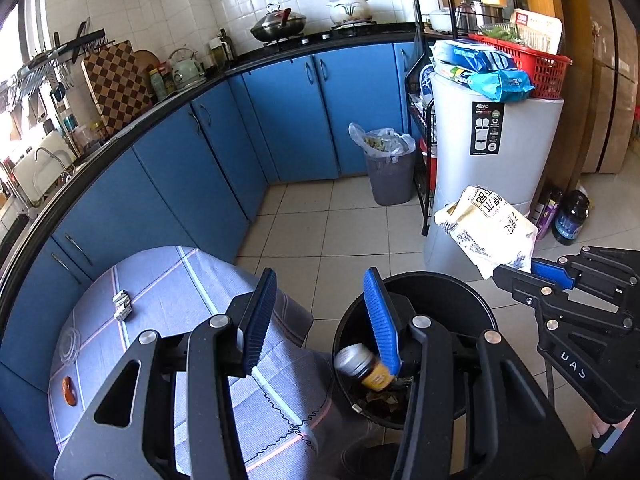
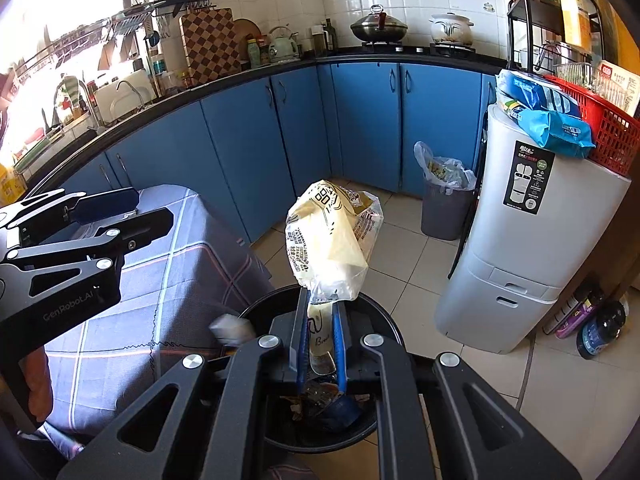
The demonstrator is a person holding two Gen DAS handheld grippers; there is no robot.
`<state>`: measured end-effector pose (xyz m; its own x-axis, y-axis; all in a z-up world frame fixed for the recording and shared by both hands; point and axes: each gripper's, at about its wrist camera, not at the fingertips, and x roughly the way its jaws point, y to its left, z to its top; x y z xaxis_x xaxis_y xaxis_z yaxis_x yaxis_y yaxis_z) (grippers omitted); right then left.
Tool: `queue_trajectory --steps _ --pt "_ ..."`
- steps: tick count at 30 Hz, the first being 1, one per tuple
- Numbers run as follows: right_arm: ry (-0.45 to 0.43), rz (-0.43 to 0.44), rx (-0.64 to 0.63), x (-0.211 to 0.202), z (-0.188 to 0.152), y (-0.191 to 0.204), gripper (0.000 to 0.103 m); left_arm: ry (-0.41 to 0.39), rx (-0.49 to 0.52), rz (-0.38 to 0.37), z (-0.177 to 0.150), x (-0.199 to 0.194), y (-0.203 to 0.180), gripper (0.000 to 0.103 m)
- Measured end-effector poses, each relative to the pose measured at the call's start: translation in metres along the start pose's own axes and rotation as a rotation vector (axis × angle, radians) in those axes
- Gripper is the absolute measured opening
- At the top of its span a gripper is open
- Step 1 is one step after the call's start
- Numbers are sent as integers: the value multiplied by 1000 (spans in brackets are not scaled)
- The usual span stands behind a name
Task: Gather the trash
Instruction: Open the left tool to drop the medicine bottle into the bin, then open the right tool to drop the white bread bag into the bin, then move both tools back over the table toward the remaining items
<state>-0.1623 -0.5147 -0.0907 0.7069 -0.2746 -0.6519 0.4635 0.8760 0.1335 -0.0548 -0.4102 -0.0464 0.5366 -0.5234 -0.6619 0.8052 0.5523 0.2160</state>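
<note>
A black trash bin [image 1: 472, 292] stands on the tiled floor beside a small table. My left gripper [image 1: 320, 300] is open above the bin's left rim. A small brown bottle with a yellow label [image 1: 362, 366] is blurred in mid-air just inside the bin, below my right finger. My right gripper [image 2: 320, 304] is shut on a cream and clear plastic bread bag [image 2: 332, 240] and holds it upright over the bin [image 2: 380, 312]. The bag also shows in the left wrist view [image 1: 488, 228]. Crumpled waste [image 2: 320, 396] lies in the bin's bottom.
The table has a blue checked cloth [image 1: 168, 292] with a small white wrapper [image 1: 122, 306], a clear lid [image 1: 70, 344] and an orange-red scrap [image 1: 69, 390]. A grey lined waste basket [image 1: 390, 168] stands by blue cabinets. A white appliance [image 2: 532, 232] stands at right, bottles [image 2: 600, 324] beside it.
</note>
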Motion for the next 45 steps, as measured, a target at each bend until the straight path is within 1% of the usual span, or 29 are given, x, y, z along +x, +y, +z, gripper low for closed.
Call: queue_trajectory --steps 17,21,22,23,27,29,30,31,33,38,41,42,45 --pt "12 9 -11 4 0 4 11 7 -7 0 -3 2 7 48" --pt "16 20 -18 5 0 8 11 1 -6 5 -4 0 7 52" --pt "16 24 -20 5 0 9 14 1 -6 6 -3 0 6 52" --pt "14 25 -24 4 0 9 14 0 -6 6 -3 -1 6 53" --pt "15 -13 -61 6 0 13 14 -2 -8 6 -3 -1 8 53" --pt "17 -19 -66 6 -1 14 31 -1 -10 6 -4 -2 9 53" --pt "14 -21 -66 6 -1 13 56 -2 -10 7 -3 -2 9 53" --pt "-8 -31 -62 3 -1 13 76 -1 -11 7 -4 -2 10 53" --pt "-29 -37 -57 -1 -1 12 78 -1 -13 8 -4 -2 11 53" --pt "-26 -45 -31 -1 2 7 78 1 -20 7 -4 -2 12 55" --pt "-22 -32 -5 -1 3 5 80 -9 -22 14 -5 -4 14 60" --pt "-23 -30 -1 -1 3 4 83 -11 -23 15 -6 -4 15 62" --pt "-22 -28 -4 1 4 8 85 -12 -32 19 -7 -4 21 63"
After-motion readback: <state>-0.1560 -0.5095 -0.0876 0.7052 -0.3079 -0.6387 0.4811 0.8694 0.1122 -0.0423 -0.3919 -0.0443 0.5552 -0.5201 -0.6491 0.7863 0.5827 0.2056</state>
